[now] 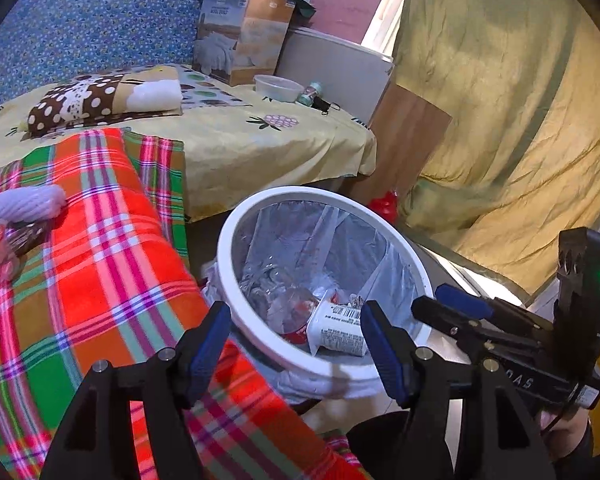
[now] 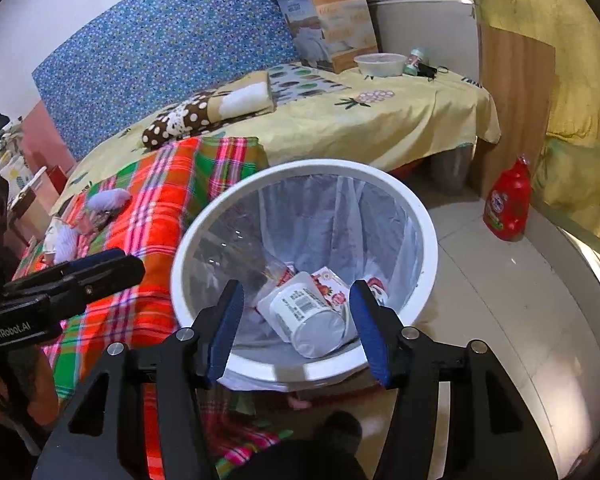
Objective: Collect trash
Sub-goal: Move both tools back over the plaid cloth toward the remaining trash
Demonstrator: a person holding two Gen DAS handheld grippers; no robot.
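Note:
A white trash bin (image 1: 236,296) (image 2: 428,216) with a clear liner stands on the floor beside the bed. Inside it lie a white barcoded cup (image 1: 336,332) (image 2: 308,320), a strawberry-print packet (image 2: 332,286) and a clear bottle (image 2: 260,264). My left gripper (image 1: 296,346) (image 2: 128,266) hovers open over the bin's near-left rim with nothing in it. My right gripper (image 2: 299,330) (image 1: 432,300) is open above the bin's near rim; the cup lies below it, free of the pads. A lavender crumpled wad (image 1: 28,200) (image 2: 108,200) and wrappers (image 1: 4,240) rest on the plaid blanket (image 1: 100,260).
The bed with a yellow sheet (image 1: 260,148) carries a dotted pillow (image 1: 80,100), a cardboard box (image 2: 332,20), a plastic bowl (image 2: 380,64) and a small jar (image 2: 416,60). A red detergent bottle (image 2: 508,208) stands on the tiled floor by a wooden board (image 2: 512,92) and yellow cloth (image 1: 520,120).

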